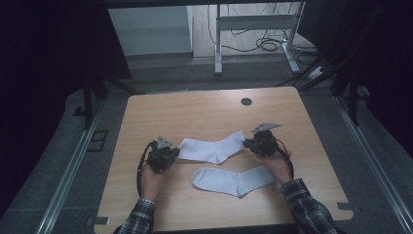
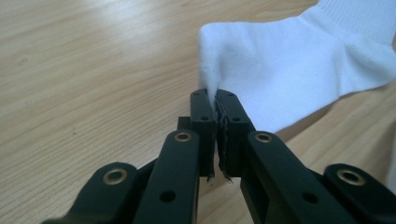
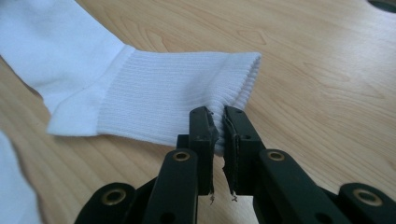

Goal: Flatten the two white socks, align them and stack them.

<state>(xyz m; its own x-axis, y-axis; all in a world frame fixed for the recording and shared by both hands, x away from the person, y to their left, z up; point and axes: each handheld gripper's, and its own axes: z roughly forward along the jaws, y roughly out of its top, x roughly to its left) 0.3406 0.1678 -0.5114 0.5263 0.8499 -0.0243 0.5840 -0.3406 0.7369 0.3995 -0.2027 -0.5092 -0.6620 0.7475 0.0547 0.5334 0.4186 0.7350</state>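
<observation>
second white sock [image 1: 233, 180] nearest, flat, beside sock [image 1: 212, 148] stretched between hand-held grippers

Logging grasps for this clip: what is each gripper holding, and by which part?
Both hold the far sock: left gripper pinches its toe end, right gripper its ribbed cuff.

Nothing readable anywhere. No labels, brand marks, numbers or signs to make out on any surface, near or far.
</observation>
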